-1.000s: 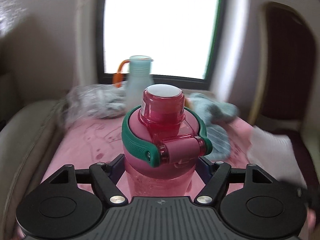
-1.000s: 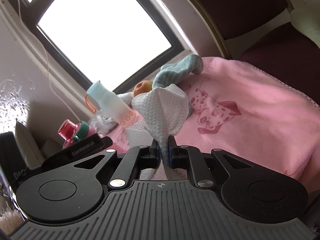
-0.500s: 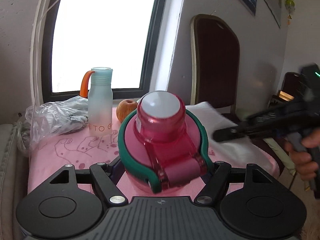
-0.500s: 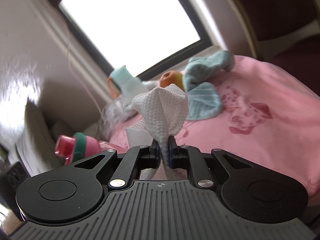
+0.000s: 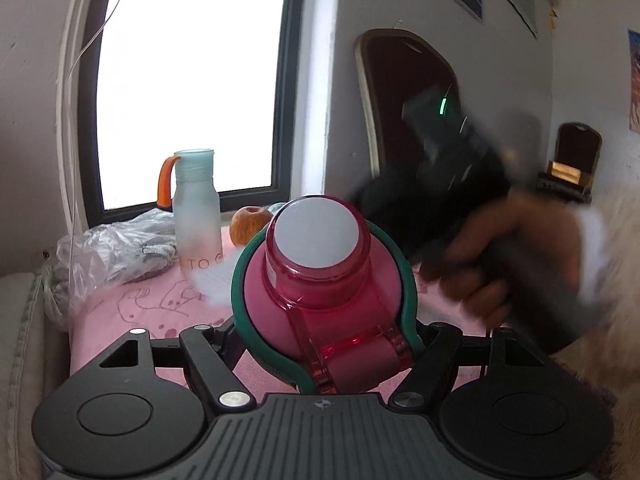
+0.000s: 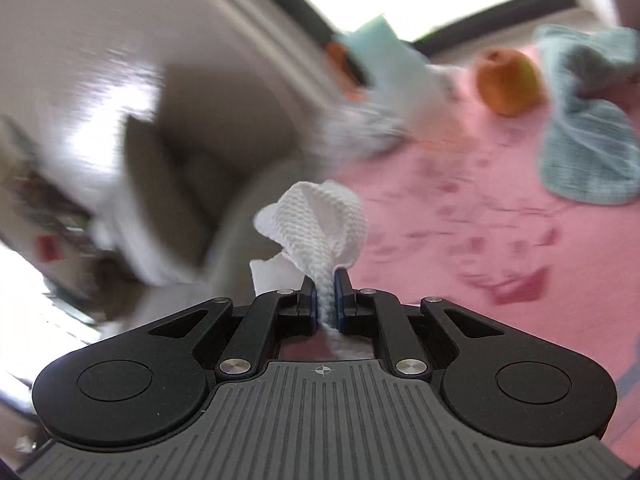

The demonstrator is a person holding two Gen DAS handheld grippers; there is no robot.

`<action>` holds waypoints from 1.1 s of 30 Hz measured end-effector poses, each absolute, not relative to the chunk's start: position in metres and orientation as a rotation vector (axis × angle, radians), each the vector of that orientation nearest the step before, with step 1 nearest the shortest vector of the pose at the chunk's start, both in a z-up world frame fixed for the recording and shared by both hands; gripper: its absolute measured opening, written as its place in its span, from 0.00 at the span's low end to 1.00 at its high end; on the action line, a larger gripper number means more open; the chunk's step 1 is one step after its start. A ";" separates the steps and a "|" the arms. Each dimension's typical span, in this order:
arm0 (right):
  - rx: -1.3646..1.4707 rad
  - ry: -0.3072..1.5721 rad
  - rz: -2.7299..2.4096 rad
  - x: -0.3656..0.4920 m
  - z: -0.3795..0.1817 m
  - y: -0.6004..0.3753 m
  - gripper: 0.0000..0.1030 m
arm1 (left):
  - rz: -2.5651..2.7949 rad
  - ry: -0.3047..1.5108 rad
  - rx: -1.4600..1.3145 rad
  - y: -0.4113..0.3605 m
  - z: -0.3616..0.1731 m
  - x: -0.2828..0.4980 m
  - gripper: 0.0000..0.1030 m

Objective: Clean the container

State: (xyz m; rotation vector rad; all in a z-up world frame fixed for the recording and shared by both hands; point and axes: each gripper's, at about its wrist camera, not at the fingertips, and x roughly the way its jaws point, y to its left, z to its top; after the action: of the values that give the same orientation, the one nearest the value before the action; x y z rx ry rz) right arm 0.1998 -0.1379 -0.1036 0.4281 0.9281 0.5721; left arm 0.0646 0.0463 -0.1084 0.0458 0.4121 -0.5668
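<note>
My left gripper (image 5: 326, 344) is shut on a pink water bottle (image 5: 324, 280) with a white-topped cap and a green carry loop, held above the pink cloth with its top tilted toward the camera. My right gripper (image 6: 325, 300) is shut on a bunched white paper towel (image 6: 320, 228). In the left wrist view the right gripper's black body (image 5: 452, 148) and the hand holding it appear blurred just right of the bottle, and a blurred bit of white towel (image 5: 212, 284) shows at the bottle's left side.
A pale teal bottle (image 5: 196, 208) with an orange handle, an apple (image 5: 250, 220) and a clear plastic bag (image 5: 116, 248) lie on the pink cloth (image 5: 148, 304) by the window. A blue-green towel (image 6: 588, 140) lies at the right. A dark chair (image 5: 404, 96) stands behind.
The right gripper with the towel has swung in close to the bottle, its view sweeping left. The left gripper has tilted the bottle a little more toward the camera.
</note>
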 end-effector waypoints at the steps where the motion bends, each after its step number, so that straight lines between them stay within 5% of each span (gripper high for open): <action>1: 0.412 0.941 0.519 0.205 -0.113 -0.140 0.11 | -0.563 0.417 0.033 0.048 -0.109 0.067 0.69; 10: 0.421 1.072 0.330 0.194 -0.161 -0.185 0.10 | -0.533 0.450 -0.067 0.056 -0.108 0.073 0.69; 22: 0.531 0.785 0.705 0.141 -0.072 -0.178 0.10 | -0.521 0.465 -0.056 0.053 -0.107 0.071 0.69; 33: 0.445 1.012 0.298 0.170 -0.145 -0.187 0.09 | -0.520 0.475 -0.061 0.052 -0.105 0.075 0.69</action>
State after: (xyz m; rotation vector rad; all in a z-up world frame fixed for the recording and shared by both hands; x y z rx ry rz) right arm 0.1701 -0.1874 -0.1451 0.4454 1.0122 0.2984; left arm 0.0754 0.0521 -0.1053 -0.0612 0.4746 -0.5197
